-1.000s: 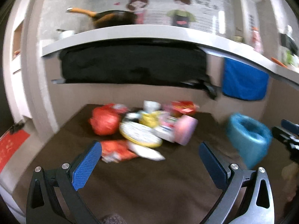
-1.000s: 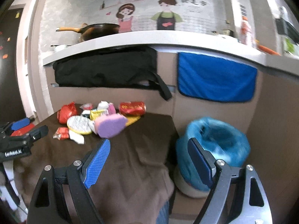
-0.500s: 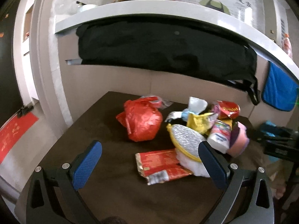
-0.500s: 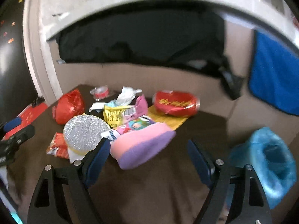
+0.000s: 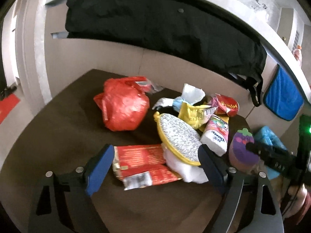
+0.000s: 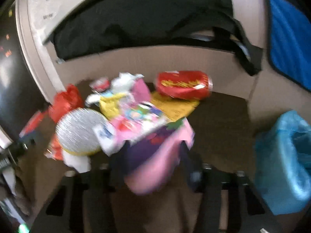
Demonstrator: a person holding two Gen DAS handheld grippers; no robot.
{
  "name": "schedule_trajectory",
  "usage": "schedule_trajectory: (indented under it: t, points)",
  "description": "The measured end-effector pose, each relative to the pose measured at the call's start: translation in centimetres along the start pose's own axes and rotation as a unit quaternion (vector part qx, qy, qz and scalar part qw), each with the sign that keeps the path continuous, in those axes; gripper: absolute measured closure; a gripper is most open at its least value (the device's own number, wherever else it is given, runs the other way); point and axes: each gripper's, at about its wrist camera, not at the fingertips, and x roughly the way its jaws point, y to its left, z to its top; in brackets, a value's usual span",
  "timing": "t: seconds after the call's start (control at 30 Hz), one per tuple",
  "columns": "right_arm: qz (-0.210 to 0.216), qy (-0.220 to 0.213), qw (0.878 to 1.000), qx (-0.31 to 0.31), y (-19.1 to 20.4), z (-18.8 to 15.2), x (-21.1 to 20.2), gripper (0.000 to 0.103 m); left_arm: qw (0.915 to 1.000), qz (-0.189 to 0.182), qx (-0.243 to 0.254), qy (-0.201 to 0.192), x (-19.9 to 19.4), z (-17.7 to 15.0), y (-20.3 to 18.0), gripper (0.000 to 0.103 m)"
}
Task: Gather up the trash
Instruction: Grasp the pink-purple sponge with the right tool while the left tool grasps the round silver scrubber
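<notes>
Left gripper (image 5: 153, 165): jaws wide and empty, just been narrowing slightly; blue pads straddle the near edge of the trash heap, touching nothing.
Between the left pads: red foil wrapper (image 5: 141, 164) flat on the brown table (image 5: 58, 128), white tissue wad (image 5: 186, 169) at its right end, gold-rimmed silver disc (image 5: 179, 136) leaning over both.
Right gripper (image 6: 151, 155): jaws just been closing around the pink-and-purple pouch (image 6: 155, 155); fingers heavily blurred, contact of the pads with the pouch cannot be told.
Pouch position: near right edge of the heap, tilted, purple face toward the left, pink side toward the right; seen from the left wrist as a purple-fronted shape with a dark finger across it.
Red plastic bag (image 5: 122, 104): knotted, at far left of the heap, apart from the silver disc.
Heap centre: yellow packet (image 5: 191, 112), white-and-pink tissue pack (image 5: 215, 134) to its near right, crumpled white paper (image 5: 192, 93) behind.
Red snack bag (image 6: 183, 84): far right of the heap, lying on a yellow sheet (image 6: 175, 106).
Bin (image 6: 287, 161): lined with blue plastic, standing off the right side of the table, mouth open, well apart from the heap.
Background: black cloth (image 5: 155, 25) hanging under a white counter, blue cloth (image 5: 282, 99) to its right.
</notes>
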Motion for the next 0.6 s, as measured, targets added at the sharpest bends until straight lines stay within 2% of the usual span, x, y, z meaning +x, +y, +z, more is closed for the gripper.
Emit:
schedule_trajectory:
  t: [0.17,0.3,0.37,0.43,0.5,0.53,0.6]
  points:
    - [0.020,0.015,0.999,0.025,-2.3,-1.1,0.4,0.067,0.9996,-0.016,-0.012,0.020,2.1,1.4,-1.2,0.023]
    - [0.030,0.010,0.999,0.038,-2.8,-0.9,0.0,0.066,0.9990,0.002,-0.022,0.039,5.1,2.6,-1.6,0.026]
    - [0.032,-0.001,0.999,0.036,-2.9,-1.1,-0.6,0.062,0.9979,0.008,-0.032,0.057,6.7,2.7,-1.5,0.035]
    - [0.028,-0.011,0.999,0.031,-3.1,-1.2,-1.2,0.046,0.9961,0.005,-0.047,0.075,7.8,2.7,-1.4,0.062]
    - [0.019,-0.021,0.999,0.028,-3.4,-1.4,-1.8,0.042,0.9954,-0.012,-0.059,0.075,7.7,2.7,-1.5,0.068]
    - [0.019,-0.022,0.999,0.028,-3.6,-1.5,-2.0,0.042,0.9962,-0.023,-0.053,0.065,7.2,2.7,-1.8,0.075]
    - [0.024,-0.019,0.999,0.032,-3.9,-1.7,-2.0,0.042,0.9977,-0.041,-0.027,0.048,6.1,2.7,-2.8,0.081]
